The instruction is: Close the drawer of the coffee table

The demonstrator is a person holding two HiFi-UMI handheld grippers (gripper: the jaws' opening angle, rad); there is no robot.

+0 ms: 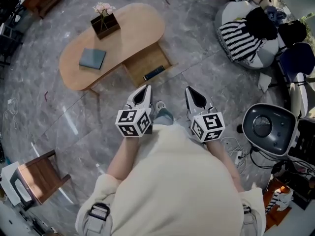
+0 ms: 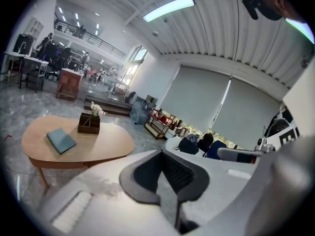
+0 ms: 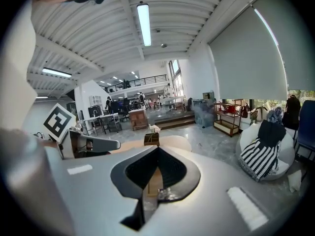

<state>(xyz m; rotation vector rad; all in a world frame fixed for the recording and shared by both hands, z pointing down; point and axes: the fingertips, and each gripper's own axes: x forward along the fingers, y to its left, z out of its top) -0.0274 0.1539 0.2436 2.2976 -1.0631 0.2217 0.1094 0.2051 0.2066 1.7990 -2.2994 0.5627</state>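
From above, the person stands on the gray floor (image 1: 206,68) and holds one gripper in each hand, out in front of the body. The left gripper (image 1: 146,89) and the right gripper (image 1: 190,90) sit side by side, a little apart, and both point toward the coffee table (image 1: 138,26). The drawer (image 1: 140,62) is pulled out of the table's near side, toward the person, and it is open. A thin black thing (image 1: 154,73) lies inside it near the front edge. Both grippers are short of the drawer and do not touch it. On the table top lie a blue book (image 1: 92,58) and a dark box with flowers (image 1: 105,24). A white beanbag (image 1: 236,14) with a striped cloth (image 1: 240,42) sits off to the right. In the left gripper view, the two dark jaws are pressed together with nothing between them. The table with the book and the box shows off to the left, well apart from the jaws. In the right gripper view, the jaws are also closed and hold nothing. The box with flowers shows just above the jaw tips, far behind them, and the striped cloth is at the right.
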